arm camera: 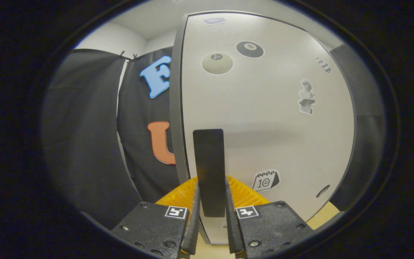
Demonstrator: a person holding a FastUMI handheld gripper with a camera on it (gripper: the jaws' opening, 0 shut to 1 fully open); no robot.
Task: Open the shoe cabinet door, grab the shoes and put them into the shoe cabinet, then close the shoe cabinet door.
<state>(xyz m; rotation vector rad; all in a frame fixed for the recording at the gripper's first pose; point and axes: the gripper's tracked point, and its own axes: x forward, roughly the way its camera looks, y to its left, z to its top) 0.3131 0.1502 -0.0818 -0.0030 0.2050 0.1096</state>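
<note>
Left: the booth wall of black cloth [84,144] hangs behind and beside the cabinet; nothing of the task lies there.

Centre-left: the shoe cabinet door [264,126] presents its near vertical edge [176,108]. The door reads as shut or nearly so, though the seam is not clear enough to say which.

Centre: the dark upright handle [209,162] is fixed to the door close to that edge. The claw [211,219] straddles the handle's lower part, one finger on each side. The fingers [194,216] lie close against the handle's flanks; contact looks likely, but a firm grip on both sides cannot be confirmed. Judgement: the hold is taken low on the handle, at the free edge, so that a pull swings the door about its far hinge with least effort.

Right: the door face carries several stickers [250,49]. Below it a pale strip of the desk [322,217] shows.

Shoes: none located. Judgement: the task stands at its first step, door opening.
</note>
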